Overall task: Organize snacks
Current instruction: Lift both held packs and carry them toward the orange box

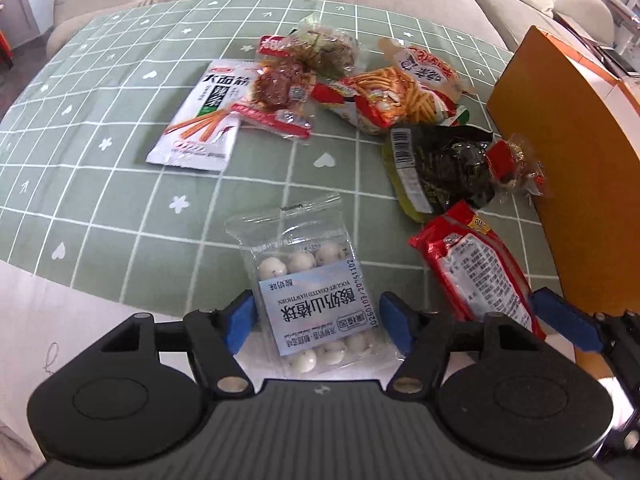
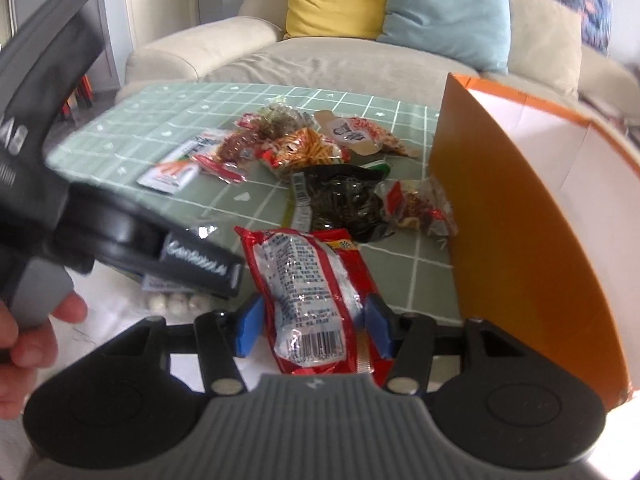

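Observation:
A clear packet of white yogurt hawthorn balls (image 1: 316, 300) lies between the blue pads of my left gripper (image 1: 316, 322); the jaws stand close beside it, and contact is unclear. A red sausage packet (image 2: 312, 300) lies between the pads of my right gripper (image 2: 314, 326), which touch its sides. The red packet also shows in the left wrist view (image 1: 476, 272). Further back lie a white spicy-strip packet (image 1: 204, 116), a red meat packet (image 1: 280, 96), a fries-stick bag (image 1: 392, 100) and a dark seaweed packet (image 1: 440, 168).
An orange box (image 2: 520, 216) with a white inside stands open at the right. The green checked tablecloth (image 1: 100, 184) covers the table. A beige sofa (image 2: 320, 56) with yellow and blue cushions is behind. The left gripper body (image 2: 120, 232) and a hand sit left of the red packet.

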Motion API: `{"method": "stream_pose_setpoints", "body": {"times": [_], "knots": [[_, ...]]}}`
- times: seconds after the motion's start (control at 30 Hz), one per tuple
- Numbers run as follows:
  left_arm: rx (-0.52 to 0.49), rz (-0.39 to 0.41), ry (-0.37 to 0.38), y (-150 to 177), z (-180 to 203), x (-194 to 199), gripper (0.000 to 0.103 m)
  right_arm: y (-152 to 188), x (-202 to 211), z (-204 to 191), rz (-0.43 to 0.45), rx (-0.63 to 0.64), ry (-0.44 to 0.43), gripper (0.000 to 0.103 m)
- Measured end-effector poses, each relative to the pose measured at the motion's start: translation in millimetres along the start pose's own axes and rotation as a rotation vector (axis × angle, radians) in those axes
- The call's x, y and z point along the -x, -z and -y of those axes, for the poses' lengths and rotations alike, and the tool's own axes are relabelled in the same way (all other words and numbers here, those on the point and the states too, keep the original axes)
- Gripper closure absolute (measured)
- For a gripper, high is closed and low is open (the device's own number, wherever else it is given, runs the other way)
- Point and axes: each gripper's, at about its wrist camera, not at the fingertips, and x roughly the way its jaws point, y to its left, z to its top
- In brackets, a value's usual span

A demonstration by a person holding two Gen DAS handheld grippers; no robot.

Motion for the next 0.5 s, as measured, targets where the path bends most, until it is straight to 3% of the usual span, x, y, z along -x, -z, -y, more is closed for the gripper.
{"method": "stream_pose_setpoints", "body": {"times": [0.2, 0.37, 0.5], "knots": [[-0.118, -0.045, 0.055, 9, -28, 10, 0.027, -7, 9, 10, -0.051, -0.203, -0.162, 0.051], [-0.141, -0.037, 0.099, 21, -40, 17, 0.027, -5, 8, 27, -0.137, -0.458, -0.333, 0.051], [-0.157, -0.031, 0.162, 25, -34, 19, 0.028, 0, 9, 34, -0.171, -0.566, -0.334, 0.051]]}}
